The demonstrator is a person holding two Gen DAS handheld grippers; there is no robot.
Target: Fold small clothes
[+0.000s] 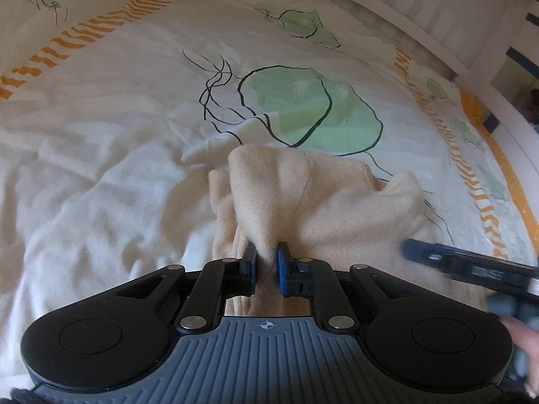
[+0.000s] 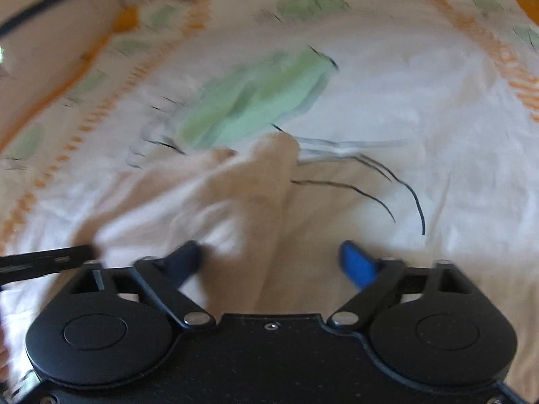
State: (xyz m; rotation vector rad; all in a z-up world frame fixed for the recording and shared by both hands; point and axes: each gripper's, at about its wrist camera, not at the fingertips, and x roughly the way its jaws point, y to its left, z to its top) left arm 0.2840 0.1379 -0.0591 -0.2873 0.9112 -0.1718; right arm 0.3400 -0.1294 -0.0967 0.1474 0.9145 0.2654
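With my left gripper (image 1: pixel 266 262) clamped on a pinch of the beige knit garment (image 1: pixel 320 202) lying rumpled on the printed bedspread (image 1: pixel 118 168), I should bring my wide-open right gripper (image 2: pixel 273 262) (nothing pressed between its pads) onto a matching edge before lifting both evenly.

Black left gripper (image 1: pixel 266 262): grey ribbed plate with a small crosshair mark, round black discs either side, silver rivets, blue pads. Matching black right gripper (image 2: pixel 273 262), speckled plate, one central screw, blue pads.
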